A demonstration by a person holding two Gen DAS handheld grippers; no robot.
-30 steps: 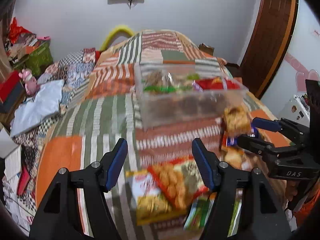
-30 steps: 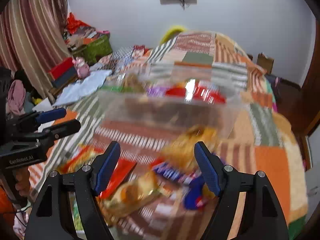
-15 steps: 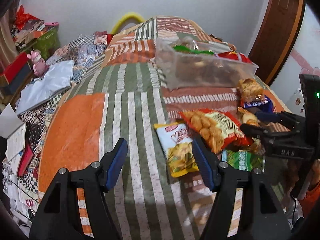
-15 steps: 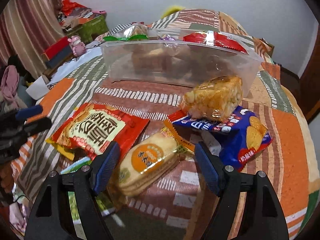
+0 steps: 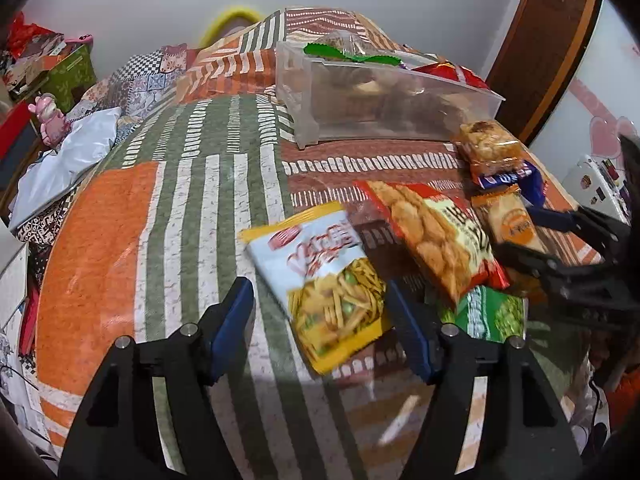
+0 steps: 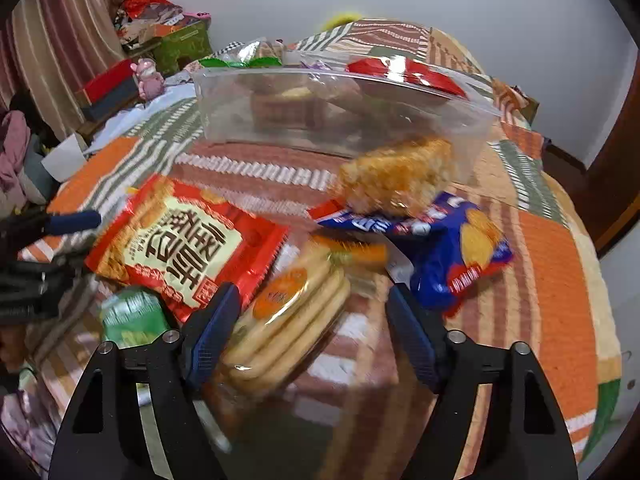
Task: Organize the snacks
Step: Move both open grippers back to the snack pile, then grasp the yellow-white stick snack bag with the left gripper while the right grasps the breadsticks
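Loose snack packs lie on the patchwork quilt [image 5: 160, 208] in front of a clear plastic bin [image 5: 392, 108] that holds several snacks. My left gripper [image 5: 320, 300] hovers over a pale blue and yellow fries packet [image 5: 332, 284]; its jaws are opening, the pads clear of the packet. My right gripper [image 6: 312, 300] hangs over a clear biscuit pack [image 6: 288, 320]; its jaws are closing without pressing it. A red bag [image 6: 180, 248], a blue packet [image 6: 460, 256], an orange cake pack [image 6: 400, 176] and a green packet [image 6: 132, 316] lie around.
The bin [image 6: 340, 120] stands just beyond the loose packs. Left of the bed are a pink toy [image 5: 50, 124], boxes [image 6: 104, 92] and clothes. A wooden door [image 5: 552, 40] stands at the right. Bare quilt stretches left of the snacks.
Both grippers have come down and nearer to the loose packs. The bin has slid up and away in both views. The fries packet and biscuit pack now sit between the jaws.
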